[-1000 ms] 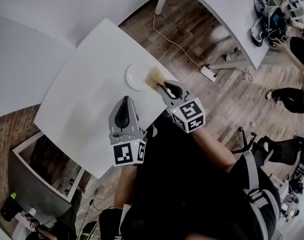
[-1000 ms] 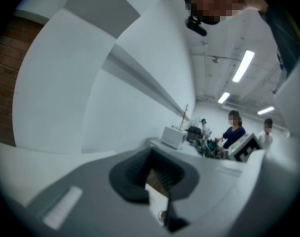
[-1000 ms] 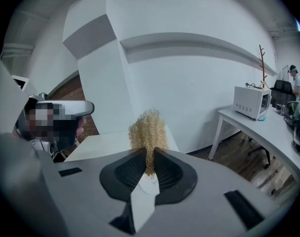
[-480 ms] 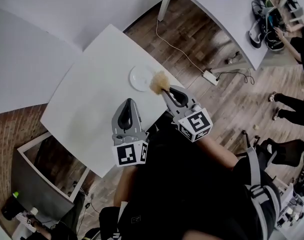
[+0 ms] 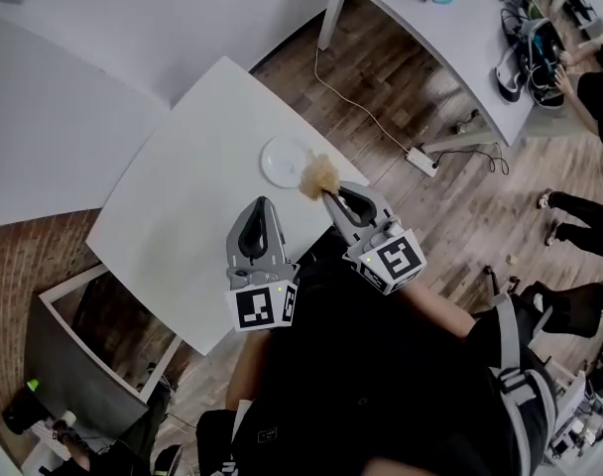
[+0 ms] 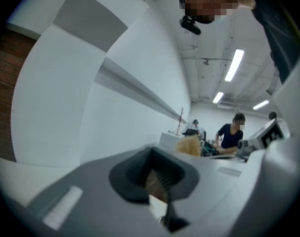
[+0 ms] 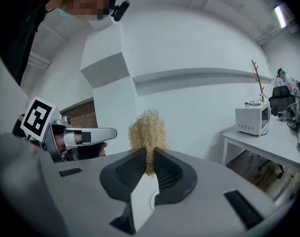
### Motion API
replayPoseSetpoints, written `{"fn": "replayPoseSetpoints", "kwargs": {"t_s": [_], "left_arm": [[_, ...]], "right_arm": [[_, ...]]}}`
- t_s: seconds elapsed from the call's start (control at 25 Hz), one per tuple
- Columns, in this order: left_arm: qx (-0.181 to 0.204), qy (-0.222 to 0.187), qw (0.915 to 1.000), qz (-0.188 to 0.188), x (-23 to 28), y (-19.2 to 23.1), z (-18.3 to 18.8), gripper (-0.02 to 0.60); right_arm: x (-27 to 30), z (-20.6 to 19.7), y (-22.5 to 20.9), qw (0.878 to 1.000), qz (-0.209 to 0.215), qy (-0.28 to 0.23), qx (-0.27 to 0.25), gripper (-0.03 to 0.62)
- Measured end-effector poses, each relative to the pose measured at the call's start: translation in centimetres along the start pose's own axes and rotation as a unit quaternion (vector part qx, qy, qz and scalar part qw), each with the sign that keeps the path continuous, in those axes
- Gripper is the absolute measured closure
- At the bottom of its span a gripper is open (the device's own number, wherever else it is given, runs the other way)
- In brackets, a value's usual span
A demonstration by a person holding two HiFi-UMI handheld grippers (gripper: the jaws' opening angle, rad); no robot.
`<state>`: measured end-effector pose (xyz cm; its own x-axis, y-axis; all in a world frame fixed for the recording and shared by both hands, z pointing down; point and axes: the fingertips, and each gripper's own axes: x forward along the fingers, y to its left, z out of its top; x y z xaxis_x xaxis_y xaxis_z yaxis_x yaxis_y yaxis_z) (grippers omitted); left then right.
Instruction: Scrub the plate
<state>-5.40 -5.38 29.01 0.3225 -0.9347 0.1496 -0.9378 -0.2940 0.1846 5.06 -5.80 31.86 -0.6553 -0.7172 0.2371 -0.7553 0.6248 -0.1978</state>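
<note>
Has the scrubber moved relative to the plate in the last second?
Yes. The scrubber has drawn back from over the plate, toward the person, and is at its rim.

A power strip (image 5: pixel 422 160) lies on the wooden floor (image 5: pixel 381 77), between the near white table's (image 5: pixel 182 196) corner and a long white desk (image 5: pixel 430 28). A microwave (image 7: pixel 251 118) sits at a side table's (image 7: pixel 268 144) edge.

Bright, even light all round, with the ceiling strip lights (image 6: pixel 234 65) glaring in the left gripper view. Big fisheye bend everywhere, black corners on both gripper views. The left gripper (image 6: pixel 155 174) is mushy up close, while the scrubber (image 7: pixel 147 130) looks sharp. The bench (image 5: pixel 182 196) barely shows shadows.
</note>
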Motion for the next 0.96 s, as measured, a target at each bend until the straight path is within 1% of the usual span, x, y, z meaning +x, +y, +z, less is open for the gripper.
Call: {"fn": "replayPoseSetpoints", "kwargs": {"t_s": [0.24, 0.72, 0.96], "left_arm": [[0.000, -0.007, 1.0000, 0.001, 0.4, -0.2, 0.5, 0.578], [0.003, -0.009, 0.9999, 0.009, 0.8, -0.4, 0.8, 0.577], [0.005, -0.001, 1.0000, 0.004, 1.0, -0.7, 0.5, 0.577]], "right_arm": [[-0.2, 1.2, -0.4, 1.000, 0.001, -0.016, -0.003, 0.553], [-0.2, 1.6, -0.9, 1.000, 0.007, -0.015, -0.003, 0.553], [-0.1, 1.6, -0.8, 1.000, 0.013, -0.016, -0.001, 0.553]]}}
